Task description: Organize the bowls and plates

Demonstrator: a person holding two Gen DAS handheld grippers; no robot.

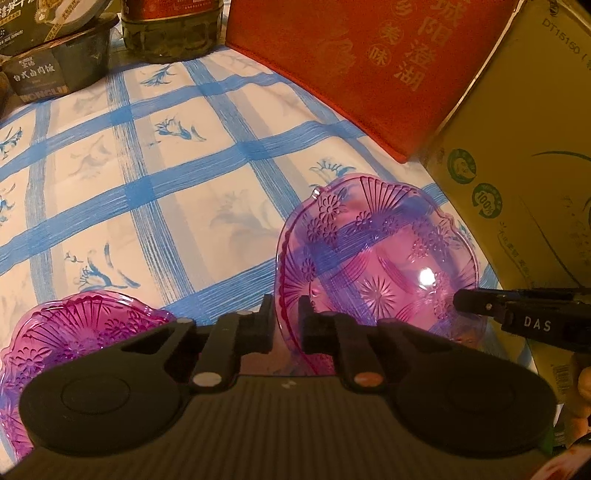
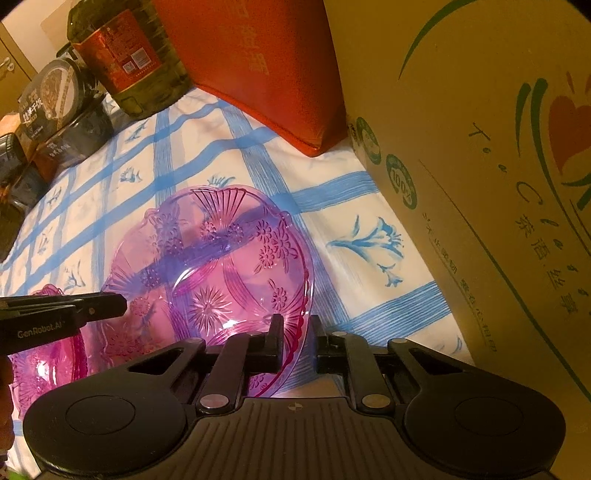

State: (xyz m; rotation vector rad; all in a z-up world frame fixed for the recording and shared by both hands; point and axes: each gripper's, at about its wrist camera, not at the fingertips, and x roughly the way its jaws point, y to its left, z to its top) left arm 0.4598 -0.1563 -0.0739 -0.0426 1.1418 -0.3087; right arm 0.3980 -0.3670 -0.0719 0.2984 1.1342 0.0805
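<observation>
A see-through pink bowl [image 1: 380, 254] with flower patterns is held tilted above the blue-checked tablecloth [image 1: 147, 177]. My left gripper [image 1: 286, 317] is shut on its left rim. My right gripper [image 2: 297, 332] is shut on its right rim; the bowl also shows in the right wrist view [image 2: 210, 266]. My right gripper's fingers enter the left wrist view from the right [image 1: 517, 314]; my left gripper's fingers enter the right wrist view from the left [image 2: 74, 310]. A second pink bowl [image 1: 74, 332] sits on the cloth at the lower left, also in the right wrist view [image 2: 44, 365].
A red box [image 1: 369, 62] and a tan cardboard carton [image 1: 517, 184] stand close on the right. An oil bottle [image 1: 170, 29] and black food tubs [image 1: 55, 62] stand at the back left.
</observation>
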